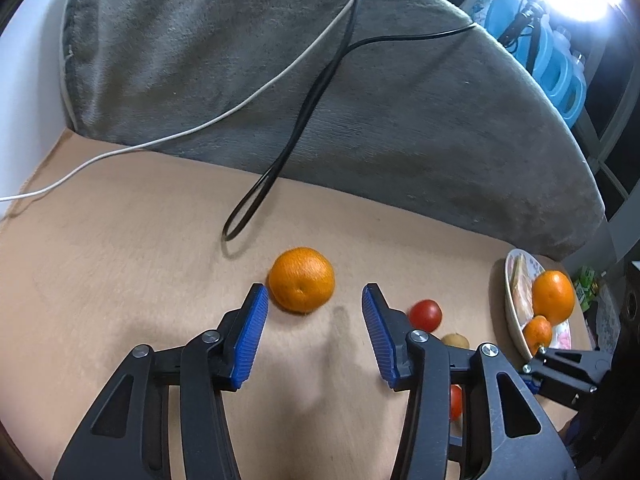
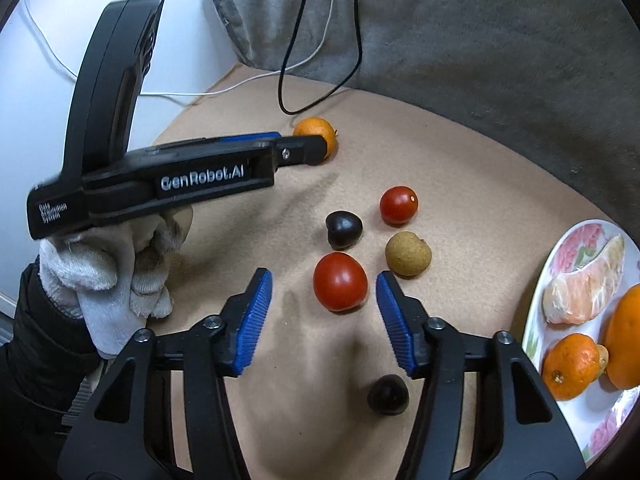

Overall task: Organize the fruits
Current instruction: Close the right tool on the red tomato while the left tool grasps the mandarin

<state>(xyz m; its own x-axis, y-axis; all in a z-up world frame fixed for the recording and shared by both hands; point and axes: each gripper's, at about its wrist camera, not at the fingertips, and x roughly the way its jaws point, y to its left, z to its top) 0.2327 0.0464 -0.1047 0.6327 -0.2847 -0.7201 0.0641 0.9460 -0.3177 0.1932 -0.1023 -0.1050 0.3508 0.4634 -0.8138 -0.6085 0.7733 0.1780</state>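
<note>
Left claw [image 1: 314, 300] spread wide, nothing between its blue pads. An orange [image 1: 301, 279] sits on the tan table [image 1: 120, 240] just past the tips, nearer the left pad and almost touching it; its navel end faces the camera, slightly down. Round, no long axis to speak of.

Right claw [image 2: 324, 284] also spread, empty. A big tomato [image 2: 340, 281] lies between the tips, nearer the right pad, not gripped. Beyond it: a dark fruit [image 2: 344, 229], a small tomato [image 2: 398, 205], and a brown rough-skinned fruit [image 2: 408, 253]. A second dark fruit [image 2: 388, 394] sits under the claw, close to the camera.

Right of the right claw, a flowered plate [image 2: 576, 412], cut off by the frame edge, holds a peeled segment [image 2: 588, 290] with its long axis running up and right, a mandarin [image 2: 570, 366], stem scar toward the camera, and a larger orange fruit [image 2: 626, 340], mostly cropped.

From the right wrist, the left claw hides part of the far orange. A gloved hand [image 2: 120, 276] grips the left tool. Black cable [image 1: 304, 112] loops off a grey cushion [image 1: 200, 60] beyond.
</note>
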